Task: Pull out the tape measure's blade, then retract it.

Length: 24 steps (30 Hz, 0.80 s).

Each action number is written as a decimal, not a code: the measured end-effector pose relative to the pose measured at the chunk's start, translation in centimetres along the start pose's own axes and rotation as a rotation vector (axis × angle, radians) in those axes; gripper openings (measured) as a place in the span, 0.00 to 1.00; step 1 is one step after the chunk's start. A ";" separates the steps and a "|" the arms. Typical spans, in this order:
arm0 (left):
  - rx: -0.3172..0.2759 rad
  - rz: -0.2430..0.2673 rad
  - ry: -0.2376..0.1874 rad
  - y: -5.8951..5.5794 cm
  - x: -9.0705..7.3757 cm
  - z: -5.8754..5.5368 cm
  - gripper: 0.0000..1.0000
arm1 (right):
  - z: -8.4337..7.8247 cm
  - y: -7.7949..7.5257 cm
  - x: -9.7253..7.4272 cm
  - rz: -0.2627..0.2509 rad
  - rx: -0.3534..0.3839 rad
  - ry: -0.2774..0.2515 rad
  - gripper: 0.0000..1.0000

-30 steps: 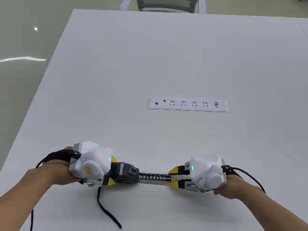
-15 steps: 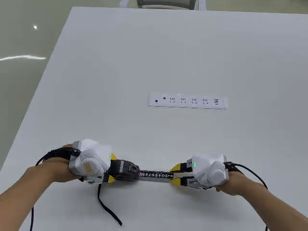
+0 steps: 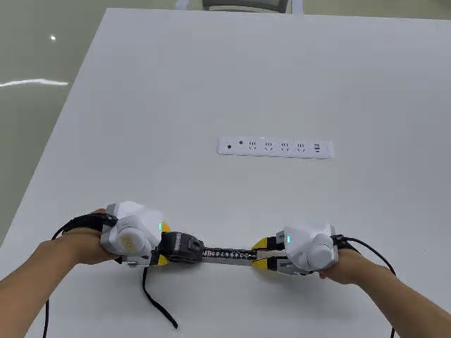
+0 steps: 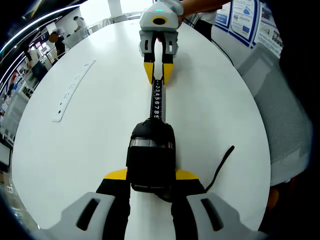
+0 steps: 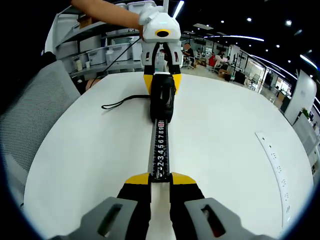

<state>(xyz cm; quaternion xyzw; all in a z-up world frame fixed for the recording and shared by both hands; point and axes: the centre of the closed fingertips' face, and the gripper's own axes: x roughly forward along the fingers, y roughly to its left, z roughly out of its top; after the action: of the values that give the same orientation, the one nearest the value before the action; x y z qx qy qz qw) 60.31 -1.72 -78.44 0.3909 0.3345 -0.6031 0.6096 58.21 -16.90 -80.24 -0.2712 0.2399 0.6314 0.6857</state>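
The white bench point(image 3: 246, 84) carries everything, with wide bare surface to the right of both hands. So I judge that nothing stands in the way of a longer pull. A chair point(image 3: 243, 5) stands at its far edge. A white power strip point(image 3: 275, 148) lies flat near the middle, well apart from the work.

Near the front edge, the left tool point(image 4: 152, 175) has its jaws clamped on the sides of the black tape measure point(image 4: 151, 155), which lies on the bench. The right tool point(image 5: 160, 179) faces it, jaws nearly together and pinching the free end of the blade point(image 5: 160, 147).

Over the last second the right tool has drawn a little further to the right while the case has stayed about where it was. A slightly longer run of printed blade now shows between the two, straight and low over the bench. I take it the pull-out is under way but only a short length is out, with the retraction not yet begun.

The tape measure's black wrist strap point(image 3: 156, 306) trails loose toward the person, away from the blade's line.
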 end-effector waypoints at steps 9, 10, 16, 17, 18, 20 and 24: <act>-0.001 0.000 0.001 0.0 0.0 0.0 0.27 | -0.4 0.1 -0.3 0.001 0.001 0.007 0.12; -0.002 -0.001 0.001 0.0 0.0 0.0 0.27 | -0.5 0.1 -0.3 0.002 0.002 0.007 0.12; -0.007 0.000 -0.002 0.0 0.0 0.0 0.27 | -0.6 0.1 -0.5 0.002 0.005 0.008 0.12; -0.007 -0.001 -0.002 0.0 0.0 0.1 0.27 | -0.6 0.1 -0.6 0.002 0.005 0.007 0.12; -0.006 -0.001 -0.001 0.0 0.0 0.0 0.27 | -0.6 0.1 -0.6 0.003 0.005 0.008 0.12; -0.007 0.000 -0.001 0.0 0.0 0.0 0.27 | -0.7 0.1 -0.7 0.003 0.004 0.009 0.12; -0.008 0.001 0.000 0.0 0.0 0.1 0.27 | -0.9 0.1 -0.7 0.004 0.004 0.010 0.12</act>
<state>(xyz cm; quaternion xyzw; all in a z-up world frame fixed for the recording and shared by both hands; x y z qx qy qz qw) 60.32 -1.77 -78.42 0.3887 0.3367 -0.6016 0.6113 58.10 -18.03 -80.38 -0.2724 0.2449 0.6309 0.6839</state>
